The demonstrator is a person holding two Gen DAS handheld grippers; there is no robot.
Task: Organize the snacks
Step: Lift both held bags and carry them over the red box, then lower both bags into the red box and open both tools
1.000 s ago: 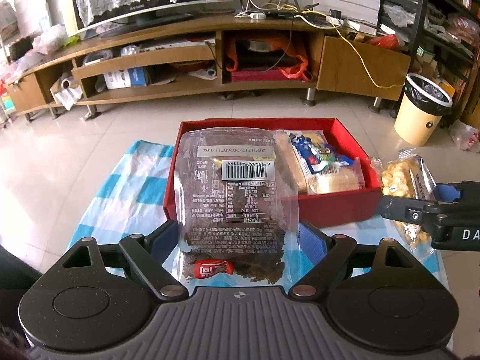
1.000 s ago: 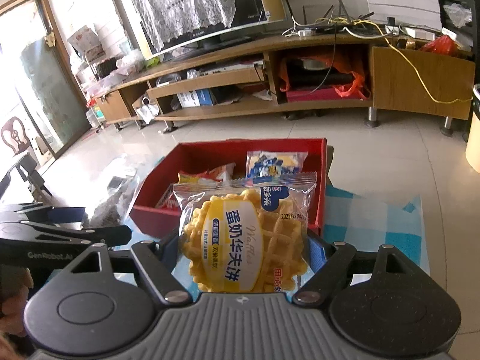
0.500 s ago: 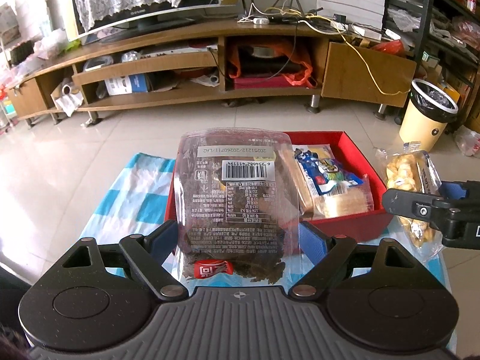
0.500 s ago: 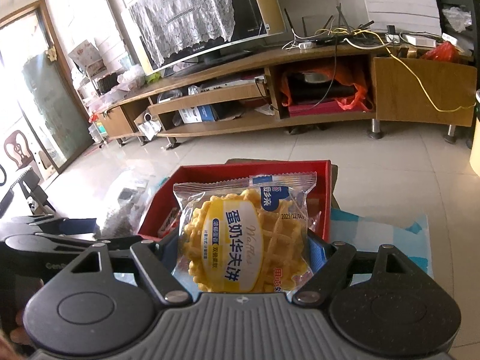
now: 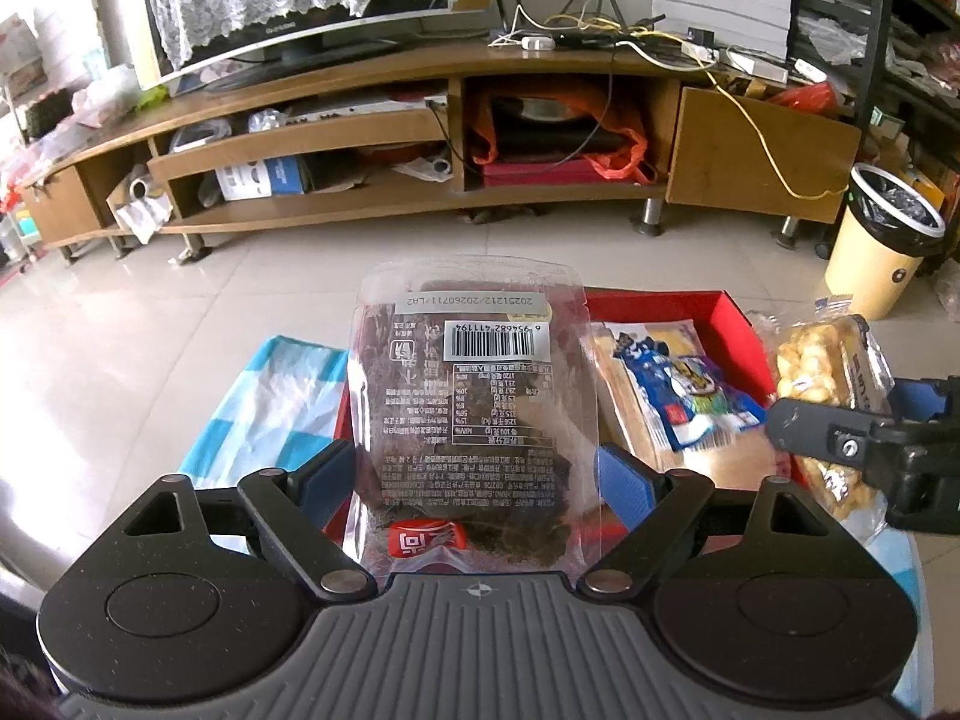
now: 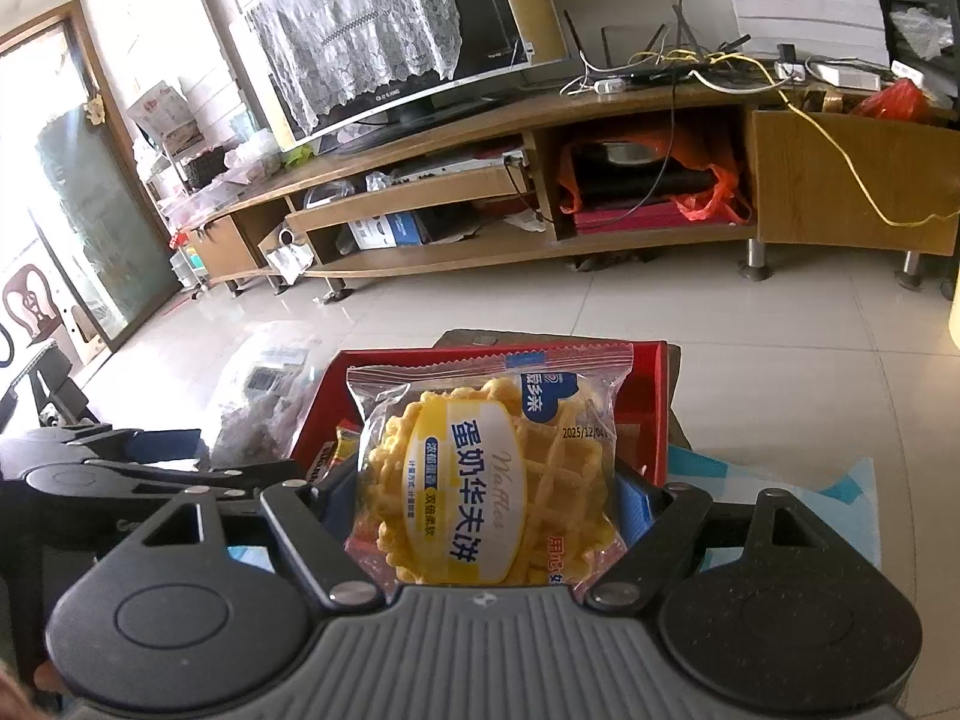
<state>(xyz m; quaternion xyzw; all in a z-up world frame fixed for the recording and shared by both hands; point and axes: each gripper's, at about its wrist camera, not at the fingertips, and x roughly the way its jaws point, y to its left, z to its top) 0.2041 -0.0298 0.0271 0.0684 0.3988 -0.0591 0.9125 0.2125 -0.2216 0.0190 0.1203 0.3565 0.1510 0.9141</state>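
Both packs look headed for the red box [image 5: 729, 309], so the step is carry-and-drop. Judgement: bring each pack fully over the box opening before letting go, tilt it flat so it lies w/ the others rather than standing on the wall, and release one hand at a time so the 2 grippers, already close together, don't bump.

Left gripper [image 5: 474, 474]: jaws wide but clamped on the sides of a clear pouch [image 5: 468, 396] of dark dried snack, barcode label facing the cam, pouch upright. It sits over the box's near-left corner, above the blue-check cloth [image 5: 270, 396] that covers the desk.

Right gripper [image 6: 486, 498]: closed on a waffle pack [image 6: 486, 474], held upright by its lower sides, at the box's near edge, towards the right corner.

Box already holds a blue-wrapped snack [image 5: 678, 384] and pale bars near its right wall; free room seems to be on the left, though the pouch hides most of it.
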